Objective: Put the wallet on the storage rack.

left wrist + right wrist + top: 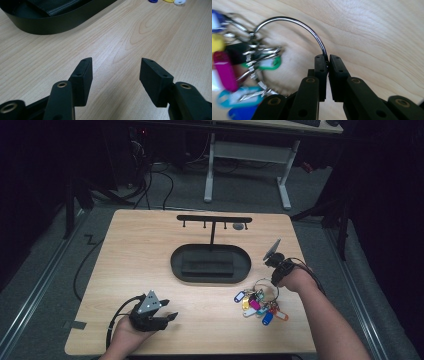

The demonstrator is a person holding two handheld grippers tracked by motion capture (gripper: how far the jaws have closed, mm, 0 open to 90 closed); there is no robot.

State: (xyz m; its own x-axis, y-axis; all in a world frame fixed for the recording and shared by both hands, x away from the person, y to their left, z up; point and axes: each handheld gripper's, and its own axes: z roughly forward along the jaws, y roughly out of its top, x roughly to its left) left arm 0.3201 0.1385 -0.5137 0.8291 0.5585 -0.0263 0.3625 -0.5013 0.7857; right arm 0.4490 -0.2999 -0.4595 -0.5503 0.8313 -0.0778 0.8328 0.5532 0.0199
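Observation:
A large metal key ring (294,22) carries several coloured key tags (259,306) and lies at the right of the wooden table (145,265). My right gripper (327,58) is shut on the ring's wire, its jaws pinching it; the tags (227,70) hang blurred to the left of the jaws. From above, the right gripper (272,280) sits just above the ring (266,287). My left gripper (167,309) rests near the front left edge, open and holding nothing. Between its jaws (115,75) there is bare wood.
A black oval tray (211,264) with a post and a hook bar (214,219) stands at the table's middle back. The tray's rim (57,23) lies beyond the left jaws. A white desk frame (247,165) stands on the floor behind the table.

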